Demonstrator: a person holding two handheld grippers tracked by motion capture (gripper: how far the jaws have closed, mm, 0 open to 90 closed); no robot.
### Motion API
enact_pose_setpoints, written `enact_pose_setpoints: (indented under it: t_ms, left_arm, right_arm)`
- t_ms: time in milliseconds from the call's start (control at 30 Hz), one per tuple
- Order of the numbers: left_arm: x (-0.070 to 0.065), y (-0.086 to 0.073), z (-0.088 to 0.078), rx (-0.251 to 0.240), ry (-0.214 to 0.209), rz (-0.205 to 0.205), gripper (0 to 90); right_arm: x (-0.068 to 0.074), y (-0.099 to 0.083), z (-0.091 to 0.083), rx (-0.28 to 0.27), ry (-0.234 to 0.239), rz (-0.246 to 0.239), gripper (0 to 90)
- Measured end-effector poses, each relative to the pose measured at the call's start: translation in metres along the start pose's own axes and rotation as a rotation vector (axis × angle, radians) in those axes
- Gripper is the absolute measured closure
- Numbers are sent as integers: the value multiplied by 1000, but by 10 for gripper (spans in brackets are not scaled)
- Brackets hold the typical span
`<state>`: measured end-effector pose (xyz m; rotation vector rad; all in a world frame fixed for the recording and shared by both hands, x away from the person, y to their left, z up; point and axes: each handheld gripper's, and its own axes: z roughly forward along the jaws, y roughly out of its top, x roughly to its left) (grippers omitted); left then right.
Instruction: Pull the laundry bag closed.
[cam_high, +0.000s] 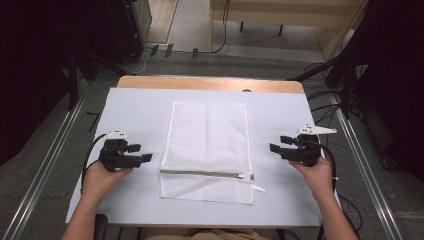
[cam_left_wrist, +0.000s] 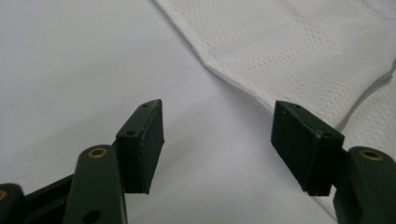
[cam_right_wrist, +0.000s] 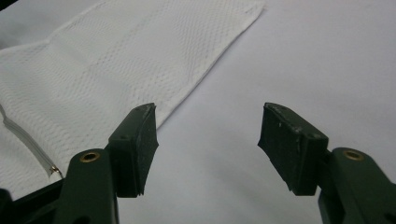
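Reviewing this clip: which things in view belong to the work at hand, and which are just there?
Part of the work:
- white mesh laundry bag, flat on the table, zipper near the person's side
- left hand-held gripper, open, beside the bag
- right hand-held gripper, open, beside the bag

Just there:
- white table cover
- cables on the floor

Grey carpet floor (cam_high: 50, 150) surrounds a white-topped wooden table (cam_high: 130, 115).
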<state>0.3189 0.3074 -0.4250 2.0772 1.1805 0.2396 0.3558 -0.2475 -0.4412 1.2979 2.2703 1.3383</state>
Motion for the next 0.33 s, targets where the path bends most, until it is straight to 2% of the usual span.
enact_pose_setpoints:
  t_ms: [67,167,233,333]
  left_arm:
    - [1,0,0,-4,6,-9,338]
    - [1,1,0,-5,12,-49,335]
    - [1,1,0,-6,12,-41,325]
    - [3,1,1,-9,21,-50,306]
  right_arm:
    - [1,0,1,5,-5,1,360]
    - [1,-1,4,14,-6,-8,361]
    - [0,-1,5,23,-9,-1,362]
    - [-2,-2,4,26,-15,10,359]
